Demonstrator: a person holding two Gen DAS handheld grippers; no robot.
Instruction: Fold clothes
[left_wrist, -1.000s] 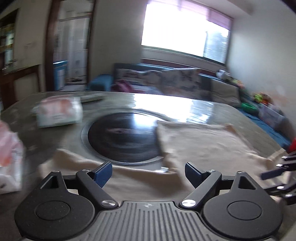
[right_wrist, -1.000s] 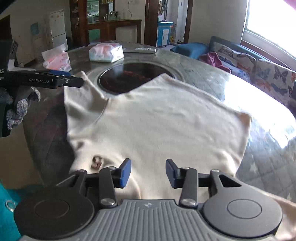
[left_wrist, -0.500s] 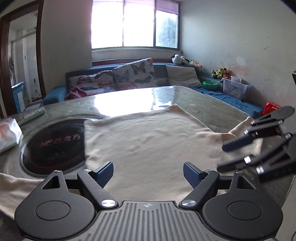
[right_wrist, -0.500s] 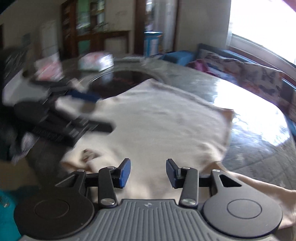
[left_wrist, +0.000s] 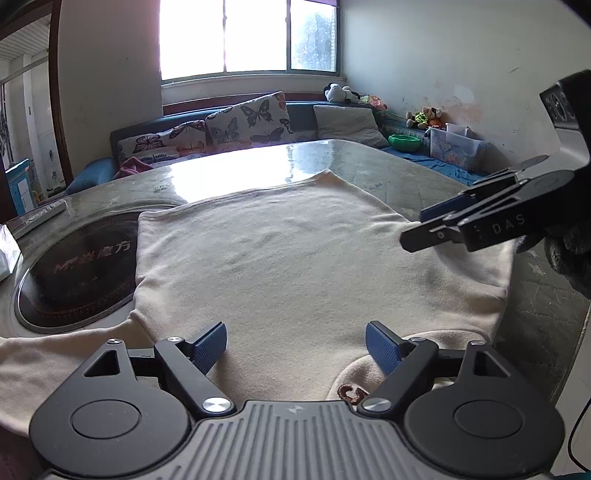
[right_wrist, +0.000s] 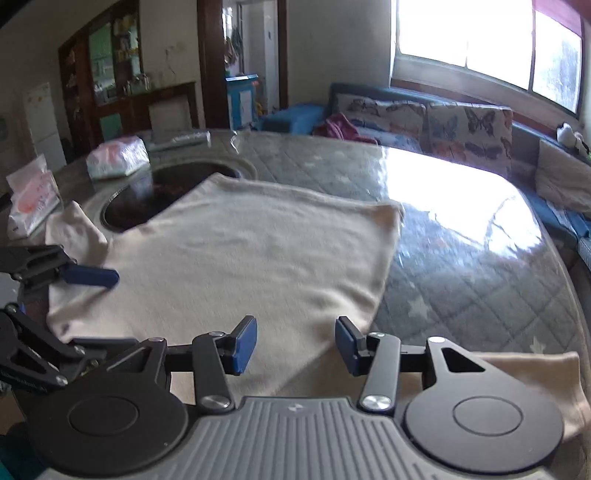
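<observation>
While the cream shirt (left_wrist: 295, 258) lies flat on the table (right_wrist: 461, 258), left gripper (left_wrist: 295, 343) hangs wide, empty, at six o'clock; right gripper (right_wrist: 293, 343) is opening, empty. Judged pre-grasp: next, pinch the near edge.

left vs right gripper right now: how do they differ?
The left gripper has its jaws wide apart; the right gripper has a narrower gap, and its jaws are opening. The left sits over the collar end of the cream sweater, by the embroidered logo; the right sits over the sweater's right side. Shared: blue pads, nothing gripped, both above the same sweater.
</observation>
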